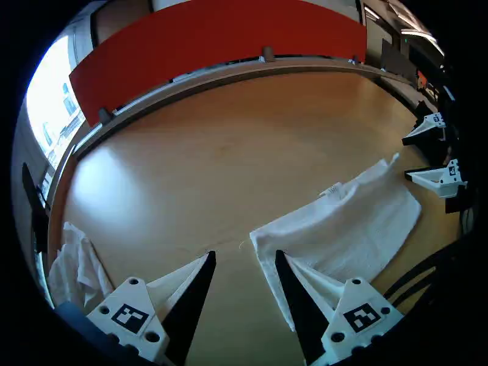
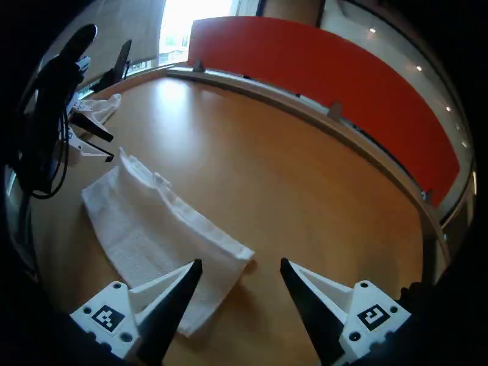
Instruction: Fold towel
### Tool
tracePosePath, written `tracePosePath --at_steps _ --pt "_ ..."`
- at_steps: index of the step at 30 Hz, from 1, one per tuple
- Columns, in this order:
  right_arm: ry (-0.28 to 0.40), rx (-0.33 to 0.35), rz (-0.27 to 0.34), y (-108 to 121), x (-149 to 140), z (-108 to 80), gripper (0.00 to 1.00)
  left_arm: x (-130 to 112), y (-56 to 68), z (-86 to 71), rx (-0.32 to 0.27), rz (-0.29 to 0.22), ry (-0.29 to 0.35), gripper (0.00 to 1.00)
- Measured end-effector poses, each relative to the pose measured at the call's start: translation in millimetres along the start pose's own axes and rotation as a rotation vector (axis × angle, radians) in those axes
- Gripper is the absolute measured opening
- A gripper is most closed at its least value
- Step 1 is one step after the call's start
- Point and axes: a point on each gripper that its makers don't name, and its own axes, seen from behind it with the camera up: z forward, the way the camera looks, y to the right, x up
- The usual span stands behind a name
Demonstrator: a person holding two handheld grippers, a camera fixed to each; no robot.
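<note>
Now, on the wide wooden desk (image 1: pixel 201 152) the white towel (image 1: pixel 354 226) lies flat, folded into a strip. It's light, limp and will sag, so pinch its corners. Your left gripper (image 1: pixel 244 253) and right gripper (image 2: pixel 241 261) are spread, holding nothing.

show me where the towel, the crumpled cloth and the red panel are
towel (image 1: pixel 354 226), left gripper view, middle of its flat top layer
crumpled cloth (image 1: pixel 73 271), left gripper view, centre of the bunched heap
red panel (image 1: pixel 213 43), left gripper view, middle of its front face
</note>
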Motion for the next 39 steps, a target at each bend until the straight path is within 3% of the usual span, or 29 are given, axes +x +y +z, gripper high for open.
tracePosePath --at_steps 11,20,26,39 --pt "0.003 0.016 0.009 -17 -16 -16.3 1.00 -23 7.9 -24.0 -0.023 -0.045 -0.001 0.71" --pt "-0.008 0.024 0.040 -34 -41 -33.7 1.00 -62 26.8 -42.4 -0.035 -0.084 -0.029 0.71" --pt "-0.018 0.028 0.054 -38 -57 -41.6 0.99 -83 36.8 -51.5 -0.040 -0.081 -0.046 0.71" --pt "-0.021 0.069 0.041 -46 -64 -41.2 0.99 -93 32.7 -61.1 -0.014 -0.125 -0.043 0.71"
